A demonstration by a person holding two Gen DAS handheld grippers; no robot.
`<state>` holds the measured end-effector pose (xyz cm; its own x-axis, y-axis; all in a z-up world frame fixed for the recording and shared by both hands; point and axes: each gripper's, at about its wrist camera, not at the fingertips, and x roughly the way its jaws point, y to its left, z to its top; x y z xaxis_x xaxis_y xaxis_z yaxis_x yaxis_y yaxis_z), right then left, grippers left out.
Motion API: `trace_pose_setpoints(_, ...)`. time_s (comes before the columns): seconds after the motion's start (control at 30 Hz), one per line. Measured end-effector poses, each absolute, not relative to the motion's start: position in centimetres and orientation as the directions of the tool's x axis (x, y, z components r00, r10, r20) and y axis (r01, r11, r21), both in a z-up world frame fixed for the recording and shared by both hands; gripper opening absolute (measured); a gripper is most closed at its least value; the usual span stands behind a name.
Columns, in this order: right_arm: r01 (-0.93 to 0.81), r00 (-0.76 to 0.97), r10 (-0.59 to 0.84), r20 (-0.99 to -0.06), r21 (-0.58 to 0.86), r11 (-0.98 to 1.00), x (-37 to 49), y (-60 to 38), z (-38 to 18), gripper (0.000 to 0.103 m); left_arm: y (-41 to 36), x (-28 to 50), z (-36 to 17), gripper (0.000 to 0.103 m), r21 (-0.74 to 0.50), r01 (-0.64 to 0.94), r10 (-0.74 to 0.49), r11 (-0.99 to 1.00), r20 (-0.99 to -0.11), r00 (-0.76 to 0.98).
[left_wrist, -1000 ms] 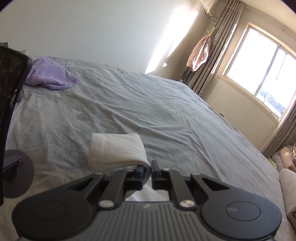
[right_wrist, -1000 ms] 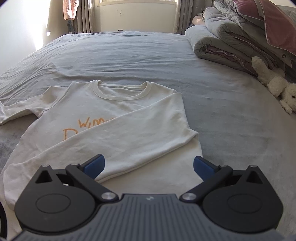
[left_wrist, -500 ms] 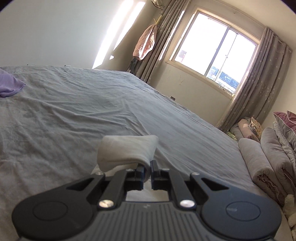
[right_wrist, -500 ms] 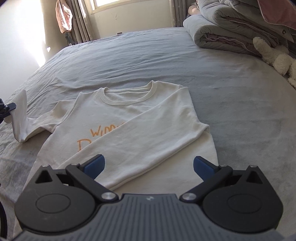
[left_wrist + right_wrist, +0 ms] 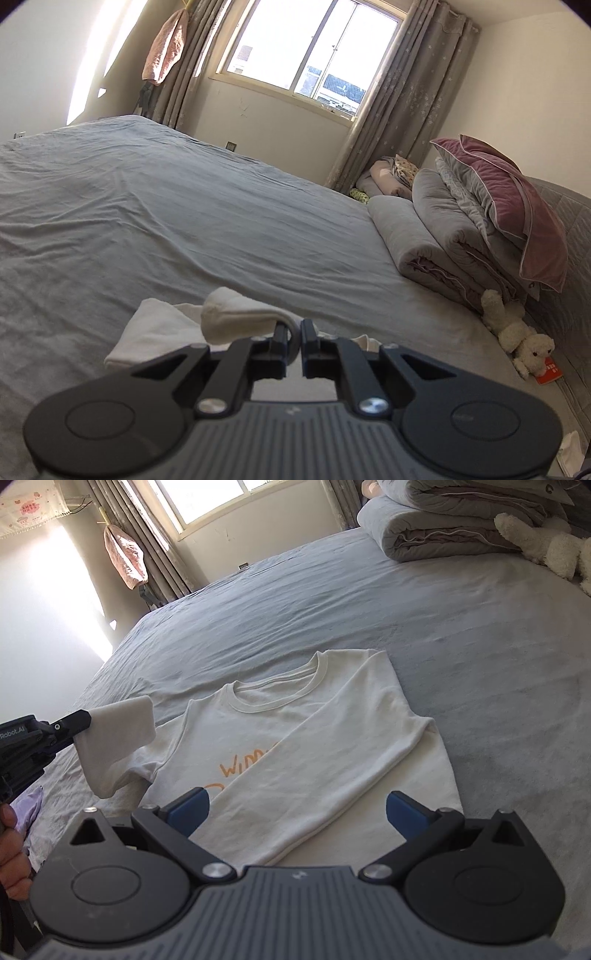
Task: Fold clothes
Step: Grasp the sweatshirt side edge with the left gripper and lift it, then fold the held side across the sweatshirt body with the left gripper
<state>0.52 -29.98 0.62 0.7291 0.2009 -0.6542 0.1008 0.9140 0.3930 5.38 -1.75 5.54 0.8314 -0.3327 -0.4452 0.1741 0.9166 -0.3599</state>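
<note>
The left gripper [image 5: 83, 716] clamps the sleeve cuff [image 5: 122, 720], lifted left of the shirt [image 5: 295, 746]; the body lies rightward. The right gripper [image 5: 295, 808] hangs spread, holding nothing.

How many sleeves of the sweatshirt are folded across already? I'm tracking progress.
1: the sleeve lying diagonally across the sweatshirt. The other sleeve hangs lifted in the left tongs.

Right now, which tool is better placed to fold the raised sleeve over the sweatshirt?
Left. The left tool is shut on the sleeve, lifted beside the sweatshirt. The right tool is open and holds nothing.
</note>
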Motion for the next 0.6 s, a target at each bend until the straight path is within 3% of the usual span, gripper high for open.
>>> trace_pose_setpoints(0.33,0.101,0.746,0.25,-0.617,0.476,0.874,0.2,-30.6,1.2,0.103,-3.2,1.8,7.8,0.007,-0.357,0.311,-0.452,0.881,-0.438,0.777)
trace_pose_setpoints(0.6,0.126,0.739,0.308,-0.599,0.572,0.81,-0.5,-32.0,1.1,0.103,-4.8,-2.5,5.0,0.007,-0.319,0.419,-0.522,0.85,-0.411,0.747)
